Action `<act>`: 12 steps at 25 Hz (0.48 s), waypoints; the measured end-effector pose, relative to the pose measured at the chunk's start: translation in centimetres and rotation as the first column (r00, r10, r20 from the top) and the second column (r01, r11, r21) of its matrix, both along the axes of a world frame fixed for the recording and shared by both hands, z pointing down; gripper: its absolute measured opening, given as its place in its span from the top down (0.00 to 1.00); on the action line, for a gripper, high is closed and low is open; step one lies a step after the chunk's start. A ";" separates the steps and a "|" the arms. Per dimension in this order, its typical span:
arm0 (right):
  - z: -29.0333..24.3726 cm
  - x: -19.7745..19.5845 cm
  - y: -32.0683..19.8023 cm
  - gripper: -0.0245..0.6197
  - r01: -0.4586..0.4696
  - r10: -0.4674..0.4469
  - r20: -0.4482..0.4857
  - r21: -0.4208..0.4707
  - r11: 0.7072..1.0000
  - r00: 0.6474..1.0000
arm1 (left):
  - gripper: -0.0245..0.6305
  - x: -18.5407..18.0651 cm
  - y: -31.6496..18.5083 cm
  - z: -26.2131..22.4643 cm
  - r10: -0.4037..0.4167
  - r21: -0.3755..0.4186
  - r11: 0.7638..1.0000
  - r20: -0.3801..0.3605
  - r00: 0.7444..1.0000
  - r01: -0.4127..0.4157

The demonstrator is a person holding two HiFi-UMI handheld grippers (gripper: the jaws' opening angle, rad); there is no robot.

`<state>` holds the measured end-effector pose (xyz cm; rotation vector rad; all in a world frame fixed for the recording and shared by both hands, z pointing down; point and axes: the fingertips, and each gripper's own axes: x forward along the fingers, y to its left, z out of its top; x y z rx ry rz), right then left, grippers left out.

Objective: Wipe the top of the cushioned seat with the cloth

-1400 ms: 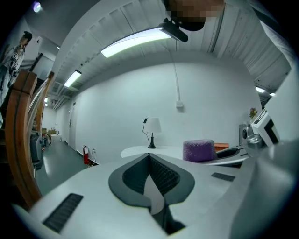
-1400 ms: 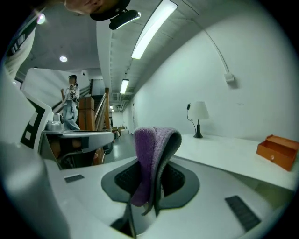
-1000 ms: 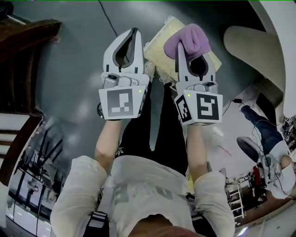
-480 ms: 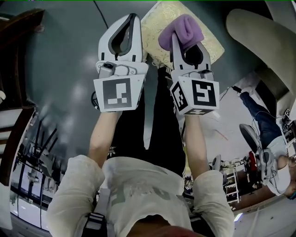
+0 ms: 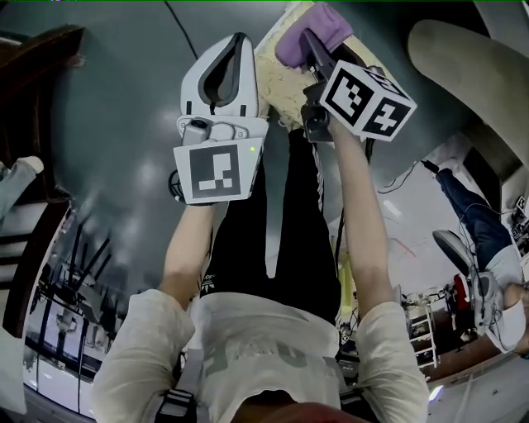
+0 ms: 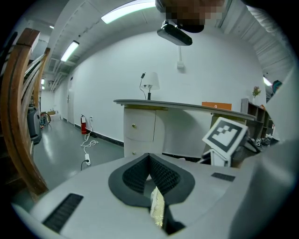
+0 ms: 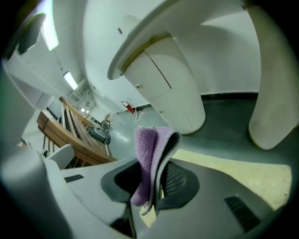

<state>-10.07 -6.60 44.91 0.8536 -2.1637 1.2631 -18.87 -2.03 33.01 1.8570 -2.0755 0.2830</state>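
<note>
Our right gripper (image 5: 312, 51) has tipped forward, jaws clenching the cloth (image 5: 307, 25) to press it onto the seat (image 5: 279, 78); our left gripper (image 5: 240, 45) idles, jaws together, empty.

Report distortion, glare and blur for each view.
Head view: fisheye bend toward the edges, dim floor with soft pale reflections. Left gripper view: black rounded corners, ceiling strip lights blown out. Right gripper view: cloth sharp, far room softer, dark corners.
</note>
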 end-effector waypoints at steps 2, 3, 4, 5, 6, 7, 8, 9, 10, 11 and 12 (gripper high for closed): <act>2.1 -0.7 -1.3 0.81 -0.020 0.020 0.004 -0.082 0.996 1.000 | 0.95 0.2 0.2 1.0 0.008 -0.015 1.000 0.003 1.000 -0.008; 3.1 -1.1 -1.7 0.81 -0.018 0.016 -0.013 -0.102 0.995 1.000 | 0.95 0.2 0.4 1.4 0.012 -0.022 1.000 0.003 1.000 -0.012; 3.9 -1.4 -2.1 0.81 -0.011 0.007 -0.034 -0.116 0.993 0.999 | 0.95 0.3 0.5 1.7 0.015 -0.027 1.000 0.002 1.000 -0.015; 4.6 -1.7 -2.4 0.81 -0.004 -0.004 -0.055 -0.130 0.992 0.999 | 0.95 0.3 0.5 1.9 0.015 -0.030 0.999 -0.001 1.000 -0.015; 5.3 -1.9 -2.6 0.81 0.001 -0.011 -0.071 -0.146 0.989 0.997 | 0.95 0.3 0.5 2.0 0.015 -0.032 0.999 -0.006 1.000 -0.015; 5.9 -2.1 -2.8 0.81 0.001 -0.015 -0.082 -0.163 0.987 0.996 | 0.95 0.3 0.5 2.0 0.013 -0.033 0.999 -0.010 1.000 -0.013; 6.5 -2.3 -3.0 0.81 -0.001 -0.016 -0.093 -0.179 0.984 0.996 | 0.95 0.3 0.5 2.1 0.012 -0.034 0.999 -0.012 1.000 -0.012; 7.0 -2.3 -3.2 0.81 -0.002 -0.018 -0.105 -0.190 0.982 0.994 | 0.95 0.3 0.5 2.1 0.011 -0.035 0.999 -0.013 1.000 -0.012; 7.5 -2.3 -3.3 0.81 -0.001 -0.023 -0.119 -0.197 0.980 0.993 | 0.95 0.2 0.5 2.3 0.011 -0.038 0.999 -0.015 1.000 -0.011; 8.0 -2.2 -3.4 0.81 0.001 -0.028 -0.133 -0.201 0.980 0.991 | 0.95 0.1 0.6 2.4 0.009 -0.041 0.999 -0.016 1.000 -0.010; 8.3 -2.2 -3.4 0.81 0.002 -0.031 -0.142 -0.206 0.979 0.989 | 0.95 0.0 0.6 2.6 0.008 -0.044 0.999 -0.018 1.000 -0.008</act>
